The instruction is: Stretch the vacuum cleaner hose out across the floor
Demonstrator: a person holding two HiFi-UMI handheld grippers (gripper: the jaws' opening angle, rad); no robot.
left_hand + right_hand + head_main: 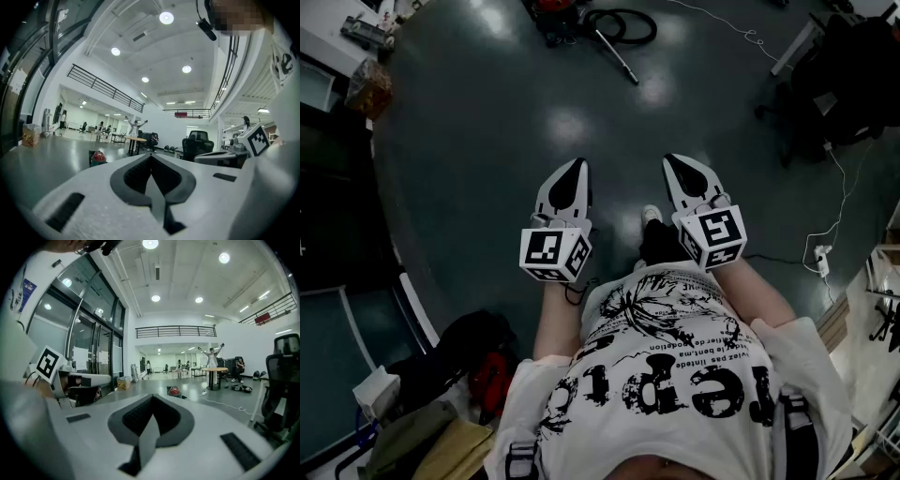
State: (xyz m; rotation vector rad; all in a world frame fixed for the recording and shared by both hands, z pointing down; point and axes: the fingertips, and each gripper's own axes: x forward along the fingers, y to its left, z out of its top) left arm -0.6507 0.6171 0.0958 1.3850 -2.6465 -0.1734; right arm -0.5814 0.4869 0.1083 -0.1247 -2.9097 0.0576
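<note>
Two grippers, one vacuum cleaner, one hose.

Head view: left gripper [573, 176] and right gripper [682, 172] are held side by side above the dark floor [487, 122], tips pointing forward. Each has its jaws together and carries nothing. Vacuum cleaner [555, 9], red, sits at the top edge. Hose [625, 24] lies in a coiled loop just beside it, with the wand [617, 56] reaching out from the coil. All three are well apart from both grippers. Office chair [839, 66] stands at the right.

Left gripper view: jaws meet tip to tip, empty. Vacuum cleaner is small on the floor ahead, left of the tips.

Right gripper view: jaws closed, empty. Vacuum cleaner is ahead, just right of the tips. Round table [214, 372] stands beyond.
</note>
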